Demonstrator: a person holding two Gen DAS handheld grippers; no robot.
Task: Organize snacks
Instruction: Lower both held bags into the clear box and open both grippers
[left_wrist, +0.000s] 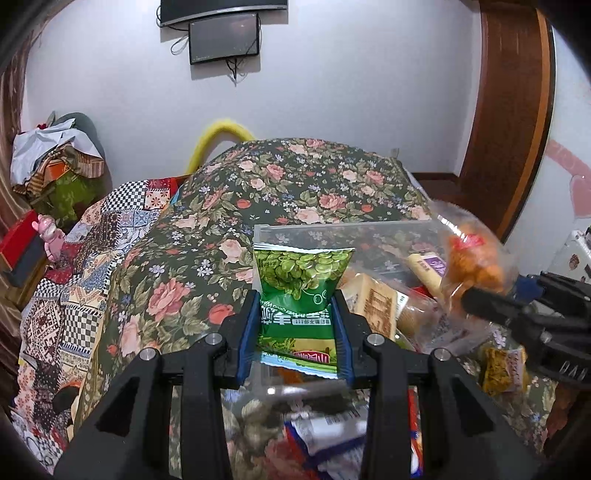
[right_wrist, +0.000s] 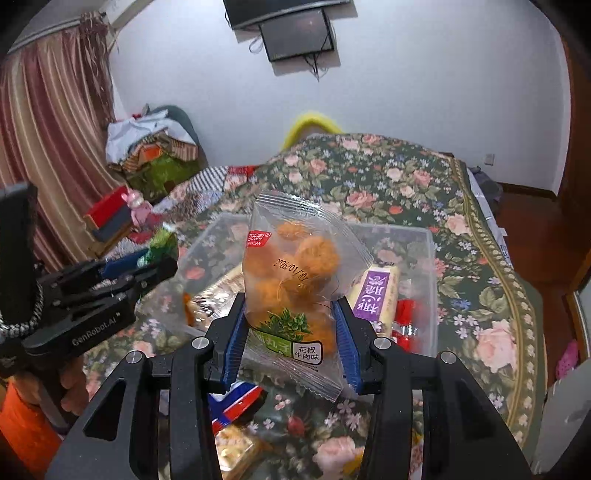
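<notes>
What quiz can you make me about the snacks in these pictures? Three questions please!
1. True or false: the left hand-held gripper grips a green snack packet.
2. What does the right hand-held gripper hold? A) a banana B) a clear packet of orange balls C) a spoon
3. Fill in: the clear plastic box rests on a cloth patterned with ____.

Key: 1 true. 2 B. 3 flowers; see the floral cloth.
</notes>
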